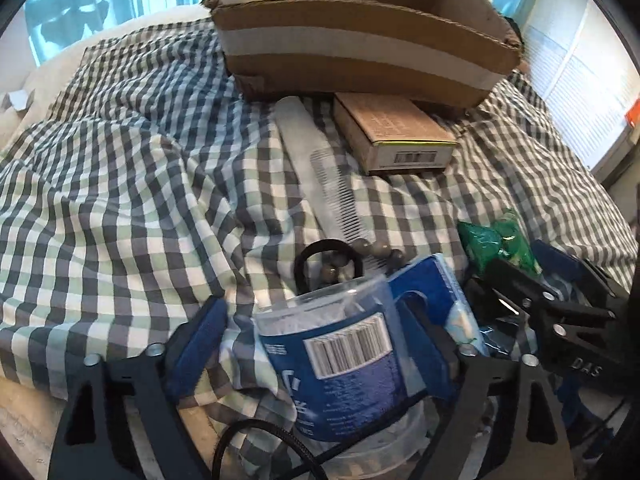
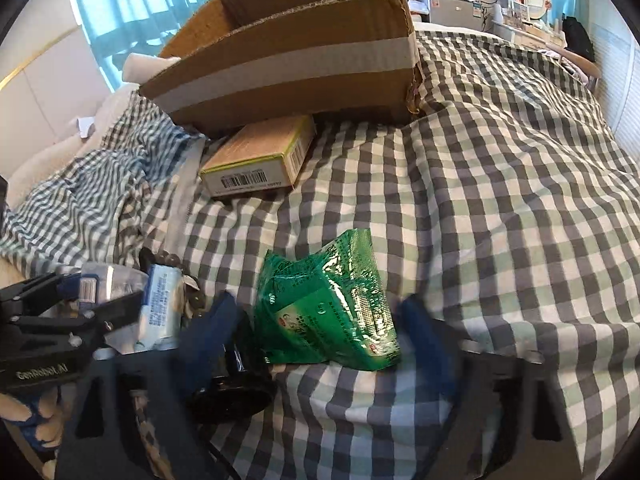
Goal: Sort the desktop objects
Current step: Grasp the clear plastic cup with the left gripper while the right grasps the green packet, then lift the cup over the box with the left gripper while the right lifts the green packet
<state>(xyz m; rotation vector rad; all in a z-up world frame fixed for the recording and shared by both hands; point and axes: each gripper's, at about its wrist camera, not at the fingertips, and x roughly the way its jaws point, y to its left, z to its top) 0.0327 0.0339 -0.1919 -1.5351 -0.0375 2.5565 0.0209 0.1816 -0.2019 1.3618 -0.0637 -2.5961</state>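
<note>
Left gripper [image 1: 316, 332]: spread wide around a clear round tub with a blue label [image 1: 340, 364], right pad close against its side, left pad standing off; contact not certain. Right gripper [image 2: 324, 332]: spread as well, a crumpled green packet [image 2: 332, 304] lying between its blue pads on the checked cloth [image 2: 500, 184] (touching or not, cannot tell). Further back: a small brown carton with barcode [image 1: 394, 134], just beside a pale comb [image 1: 320, 172], both at the foot of an open cardboard box [image 1: 360, 48]. Near the tub: a black hair tie [image 1: 328, 264], a few grey beads [image 1: 380, 252], a blue tissue pack [image 1: 444, 300].
</note>
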